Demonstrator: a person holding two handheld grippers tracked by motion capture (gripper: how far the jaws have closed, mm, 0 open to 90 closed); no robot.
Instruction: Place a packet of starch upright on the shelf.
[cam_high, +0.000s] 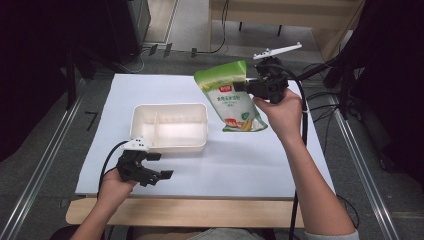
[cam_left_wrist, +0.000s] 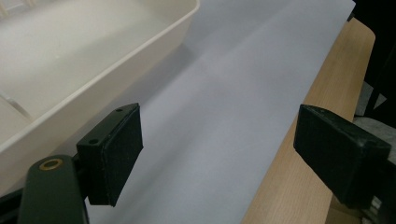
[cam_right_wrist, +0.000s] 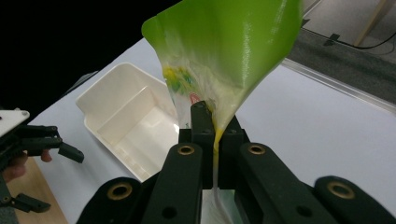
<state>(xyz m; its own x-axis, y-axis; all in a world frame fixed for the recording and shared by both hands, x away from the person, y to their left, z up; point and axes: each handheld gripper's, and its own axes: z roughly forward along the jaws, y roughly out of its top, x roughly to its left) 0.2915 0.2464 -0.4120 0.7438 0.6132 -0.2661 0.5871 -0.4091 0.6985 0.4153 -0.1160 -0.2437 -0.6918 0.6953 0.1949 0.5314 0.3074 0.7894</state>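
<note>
Looking down, high view: my right gripper pinches a green pouch by its side edge and holds it up off the table, just past the right end of the white tray.
Pouch, high view: tilted, green top corner up and away from me, printed front facing the camera, lower end hanging near the white sheet that covers the table.
Right hand, high view: my right hand wraps the handle from below, cable trailing down beside my forearm.
Left gripper, high view: my left gripper sits low near the front edge of the sheet, just in front of the tray's left corner — jaws spread wide, nothing between them.
Tray, high view: rectangular, with a divider splitting off a narrower left compartment.

Left gripper view: both black pads stand far apart with bare white sheet between them; the tray's wall runs along the upper left, the wooden table edge along the right.

Right gripper view: jaws clamped tight on the pouch's thin edge — the green film fans upward from the pinch.
Beyond, right gripper view: the tray lies below and left of the pouch; my left gripper shows at far left, open.
</note>
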